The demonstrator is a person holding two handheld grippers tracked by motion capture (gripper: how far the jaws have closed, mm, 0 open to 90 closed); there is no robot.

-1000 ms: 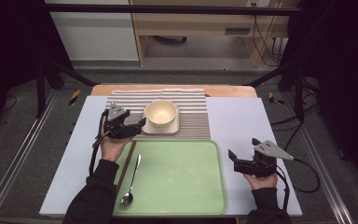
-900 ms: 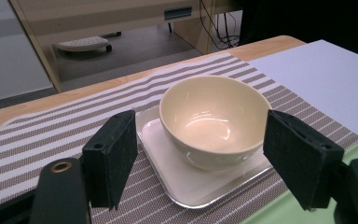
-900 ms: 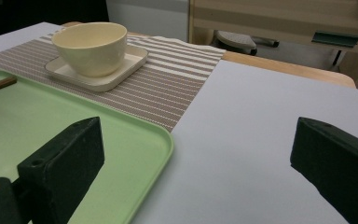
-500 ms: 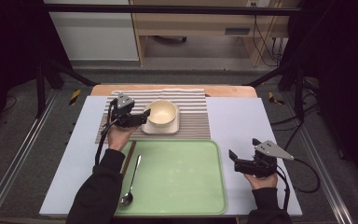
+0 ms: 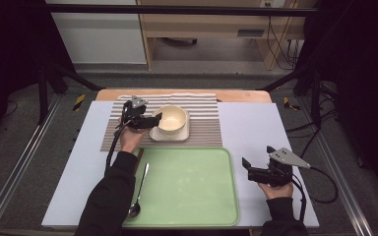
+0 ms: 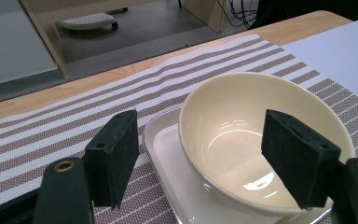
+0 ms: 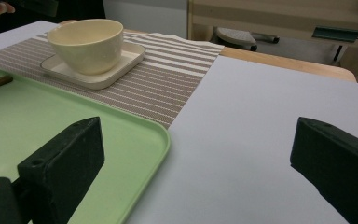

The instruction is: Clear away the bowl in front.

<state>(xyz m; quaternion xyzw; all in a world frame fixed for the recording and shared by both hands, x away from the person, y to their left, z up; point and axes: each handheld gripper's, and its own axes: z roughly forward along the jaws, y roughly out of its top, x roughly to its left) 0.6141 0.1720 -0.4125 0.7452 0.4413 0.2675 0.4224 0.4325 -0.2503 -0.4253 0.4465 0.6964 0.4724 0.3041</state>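
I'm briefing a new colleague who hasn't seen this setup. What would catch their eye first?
Probably the cream bowl on its square plate, on the striped mat at the table's far side, with the left gripper open at its rim. Next, the green tray nearer the person, a spoon on its left edge.

Cream bowl [image 5: 171,118] on a white square plate [image 5: 170,135] between the left gripper's [image 6: 200,163] black jaws, brown-and-white striped mat [image 5: 204,123] beneath, pale green tray [image 5: 187,187] beside the black right gripper [image 5: 248,167], silver spoon [image 5: 139,189], pale lavender-white table cover [image 5: 261,132]
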